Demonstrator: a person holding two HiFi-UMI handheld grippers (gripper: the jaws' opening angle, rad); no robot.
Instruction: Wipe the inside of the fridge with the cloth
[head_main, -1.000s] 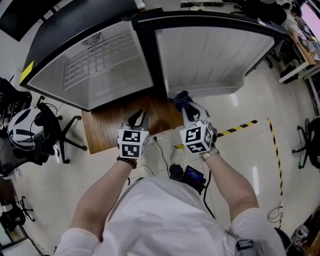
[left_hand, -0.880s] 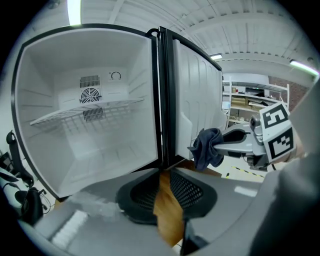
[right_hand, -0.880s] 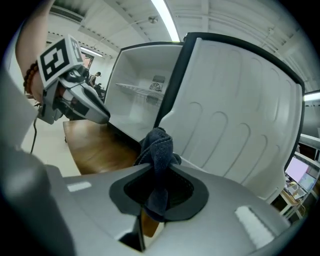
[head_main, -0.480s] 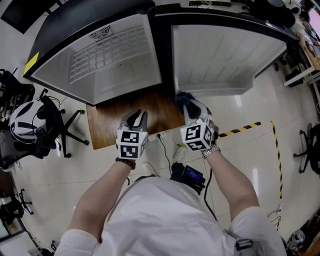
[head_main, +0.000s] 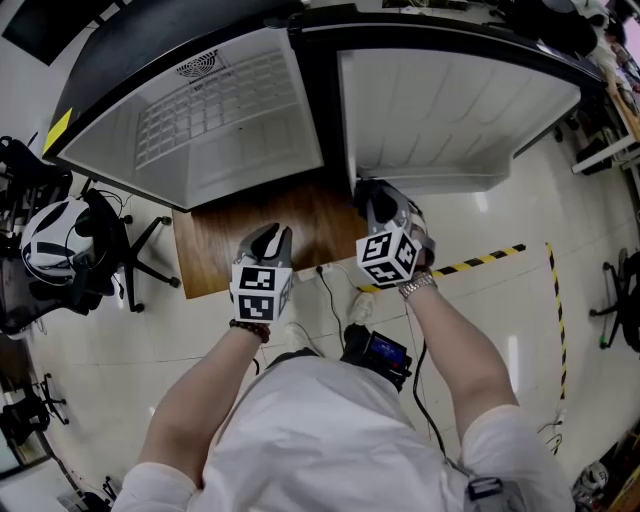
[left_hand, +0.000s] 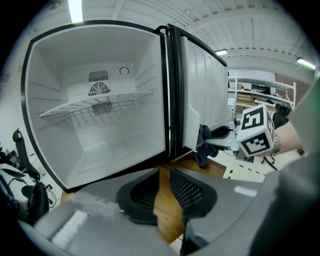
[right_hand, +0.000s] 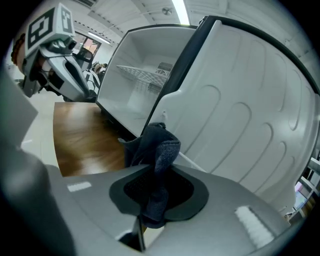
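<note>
Right gripper (right_hand: 157, 186) clamped on the cloth (right_hand: 159, 147); left gripper (left_hand: 164, 186) jaws narrowly apart, nothing between them. Fridge (head_main: 215, 120) at upper left of head view, cavity open and bare. Door (head_main: 450, 110) swung wide at upper right. Wooden board (head_main: 235, 240) below. Wire shelf (left_hand: 95, 104) spans cavity mid-height. Cloth bunched near door's lower edge, centre frame, outside the cavity. Advice: carry it left into the cavity, press flat to a wall, sweep long strokes, avoid snagging shelf wires.

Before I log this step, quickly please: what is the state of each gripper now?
Left gripper: open, nothing between its jaws.
Right gripper: closed on the dark cloth.
</note>
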